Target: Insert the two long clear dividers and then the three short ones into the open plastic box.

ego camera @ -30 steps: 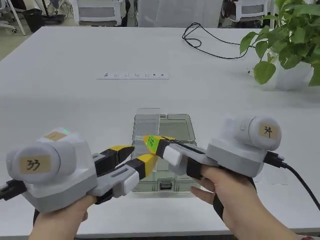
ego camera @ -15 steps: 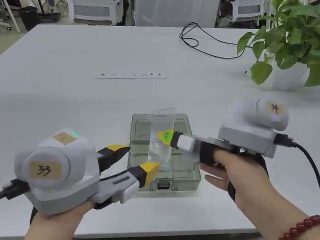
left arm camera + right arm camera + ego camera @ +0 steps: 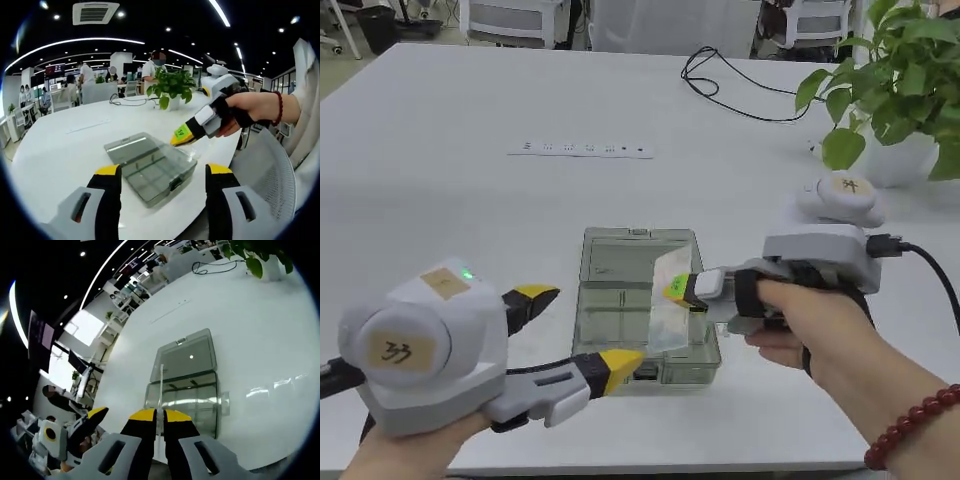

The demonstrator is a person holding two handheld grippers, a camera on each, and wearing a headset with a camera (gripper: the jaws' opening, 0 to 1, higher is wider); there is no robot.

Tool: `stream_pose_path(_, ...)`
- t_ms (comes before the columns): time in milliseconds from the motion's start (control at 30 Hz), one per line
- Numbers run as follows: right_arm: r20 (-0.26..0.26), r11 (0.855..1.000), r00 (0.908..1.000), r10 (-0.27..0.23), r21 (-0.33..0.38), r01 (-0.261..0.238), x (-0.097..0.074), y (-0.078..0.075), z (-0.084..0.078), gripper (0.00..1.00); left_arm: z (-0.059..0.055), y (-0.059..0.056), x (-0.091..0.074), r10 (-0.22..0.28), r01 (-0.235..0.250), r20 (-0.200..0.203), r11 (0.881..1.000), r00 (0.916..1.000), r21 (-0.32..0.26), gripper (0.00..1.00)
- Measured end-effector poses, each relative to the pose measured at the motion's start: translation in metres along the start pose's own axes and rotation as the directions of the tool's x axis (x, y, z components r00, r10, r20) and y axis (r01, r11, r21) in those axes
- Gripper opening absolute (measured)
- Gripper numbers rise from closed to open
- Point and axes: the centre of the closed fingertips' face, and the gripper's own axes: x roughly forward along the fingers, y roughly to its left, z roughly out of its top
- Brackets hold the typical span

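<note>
The open clear plastic box (image 3: 620,322) lies on the white table, its lid (image 3: 625,255) folded flat behind it. Divider lines show inside the box (image 3: 152,170). My right gripper (image 3: 682,291) is shut on a clear divider (image 3: 665,305), held tilted over the box's right half. In the right gripper view the divider (image 3: 160,390) stands edge-on between the shut jaws, above the box (image 3: 187,397). My left gripper (image 3: 578,327) stands open at the box's near left, nothing between its fingers. In the left gripper view, the right gripper (image 3: 186,135) hangs over the box.
A potted plant (image 3: 895,80) stands at the far right, with a black cable (image 3: 740,85) behind it. A white power strip (image 3: 585,150) lies further back in the middle. The table's near edge (image 3: 720,462) runs just below the box.
My right gripper has moved right and down with the divider, which now tilts low over the box. My left gripper has drawn back toward the near left, its jaws wider apart.
</note>
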Motion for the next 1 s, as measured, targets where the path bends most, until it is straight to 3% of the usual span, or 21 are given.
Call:
stream_pose_path(367, -0.087, 0.993, 0.9894, -0.116, 0.022, 0.118, 0.001, -0.015, -0.003, 0.06, -0.002, 0.001, 0.002, -0.018, 0.018, -0.009, 0.998, 0.9998, 0.055, 0.86)
stream_pose_path(733, -0.164, 0.983, 0.9711, -0.174, 0.022, 0.180, 0.009, -0.029, -0.005, 0.06, -0.005, 0.013, 0.002, -0.004, 0.005, -0.017, 0.998, 0.9999, 0.059, 0.93)
stream_pose_path(1000, -0.221, 0.978, 0.9555, -0.195, 0.026, 0.206, 0.017, -0.039, -0.002, 0.06, -0.008, 0.014, 0.003, -0.009, 0.010, -0.021, 0.997, 0.9997, 0.075, 1.00)
